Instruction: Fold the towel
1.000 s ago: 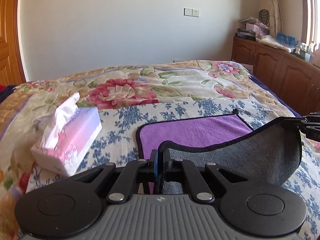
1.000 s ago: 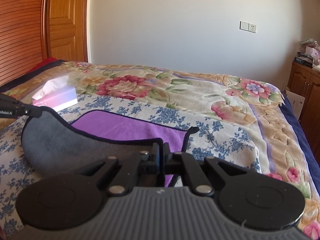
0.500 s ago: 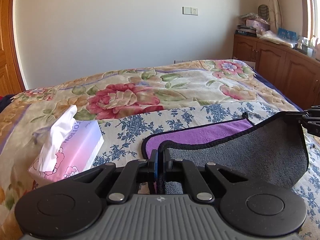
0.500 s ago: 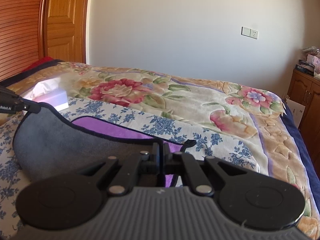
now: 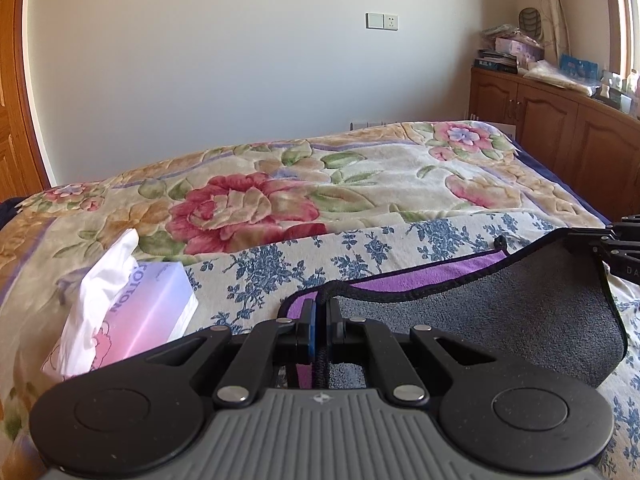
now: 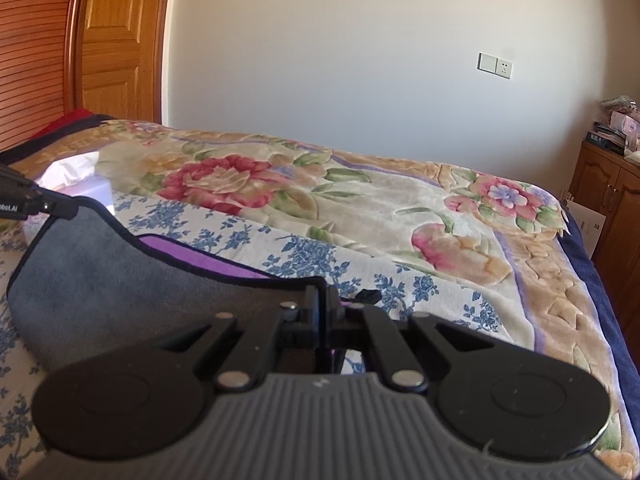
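The towel (image 5: 500, 312) is purple on one side and grey on the other, with a black hem. It lies on the bed over a blue-flowered cloth (image 5: 280, 268). My left gripper (image 5: 320, 308) is shut on its near left corner. My right gripper (image 6: 324, 296) is shut on its near right corner. The near edge hangs lifted between them, grey side up (image 6: 100, 256), over a strip of purple (image 6: 208, 260). Each gripper shows at the edge of the other's view.
A tissue box (image 5: 132, 312) sits on the bed left of the towel, also in the right wrist view (image 6: 80, 188). A floral blanket (image 5: 280, 200) covers the bed. Wooden cabinets (image 5: 560, 128) stand at the right, a wooden door (image 6: 116, 40) at the left.
Both grippers have carried the near edge forward toward the far edge. The grey underside now covers more of the purple, leaving only a narrow strip.
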Available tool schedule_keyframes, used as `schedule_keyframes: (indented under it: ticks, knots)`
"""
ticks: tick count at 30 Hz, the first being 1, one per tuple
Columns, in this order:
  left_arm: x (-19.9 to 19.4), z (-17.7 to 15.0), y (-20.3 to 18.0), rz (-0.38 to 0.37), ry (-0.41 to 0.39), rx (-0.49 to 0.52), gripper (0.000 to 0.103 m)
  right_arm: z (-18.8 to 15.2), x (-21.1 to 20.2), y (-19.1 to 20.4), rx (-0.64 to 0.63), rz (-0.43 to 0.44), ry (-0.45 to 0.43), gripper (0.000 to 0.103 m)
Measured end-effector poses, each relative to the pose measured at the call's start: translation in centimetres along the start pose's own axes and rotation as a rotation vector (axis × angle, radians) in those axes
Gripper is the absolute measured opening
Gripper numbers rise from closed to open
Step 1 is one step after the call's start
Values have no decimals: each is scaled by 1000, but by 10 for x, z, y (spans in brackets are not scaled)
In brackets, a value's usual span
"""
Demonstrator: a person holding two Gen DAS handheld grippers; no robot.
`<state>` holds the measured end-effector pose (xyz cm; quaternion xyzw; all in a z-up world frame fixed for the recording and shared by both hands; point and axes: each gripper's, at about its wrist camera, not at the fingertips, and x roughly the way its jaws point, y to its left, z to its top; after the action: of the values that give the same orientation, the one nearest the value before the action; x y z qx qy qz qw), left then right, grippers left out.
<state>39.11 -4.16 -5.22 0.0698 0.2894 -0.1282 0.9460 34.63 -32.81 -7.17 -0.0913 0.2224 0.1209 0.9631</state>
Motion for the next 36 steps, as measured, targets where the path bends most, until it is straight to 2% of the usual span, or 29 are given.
schedule_keyframes:
  ticks: [20, 36]
  knots:
    - [33, 15, 2, 35, -20, -38, 6, 6, 33, -13, 14, -33, -7, 3]
    - [58, 19, 4, 68, -23, -31, 6, 6, 61, -11, -61, -55, 32, 3]
